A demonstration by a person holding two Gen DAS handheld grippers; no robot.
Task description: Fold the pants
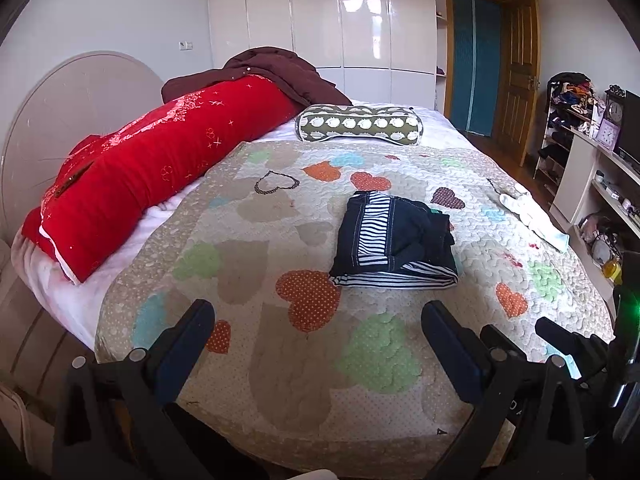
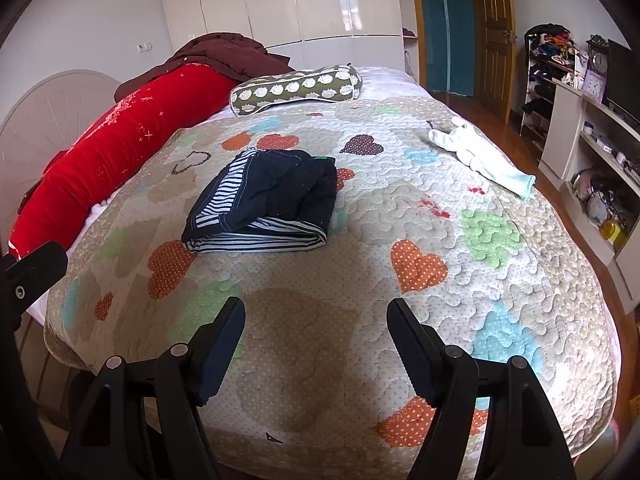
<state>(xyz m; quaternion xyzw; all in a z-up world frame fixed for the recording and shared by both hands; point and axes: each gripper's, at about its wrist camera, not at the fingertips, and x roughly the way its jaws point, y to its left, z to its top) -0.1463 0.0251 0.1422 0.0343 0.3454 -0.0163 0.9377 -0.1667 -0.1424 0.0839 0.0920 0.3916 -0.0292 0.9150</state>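
Observation:
Dark navy pants (image 1: 396,238) with a blue-and-white striped lining lie in a folded bundle on the heart-patterned quilt (image 1: 304,360). In the right wrist view the pants (image 2: 266,204) sit in the middle of the quilt (image 2: 400,248), striped edge toward me. My left gripper (image 1: 318,320) hovers over the quilt's near part, short of the pants, open and holding nothing. Near the bed's front edge my right gripper (image 2: 316,318) is likewise open, with nothing between its fingers. The right gripper's body (image 1: 576,344) shows at the right edge of the left wrist view.
A long red bolster (image 1: 136,176), a maroon blanket (image 1: 272,76) and a green patterned pillow (image 1: 360,124) lie at the head of the bed. A pale small garment (image 2: 480,158) rests on the quilt's right side. Shelves with clutter (image 2: 592,152) stand to the right.

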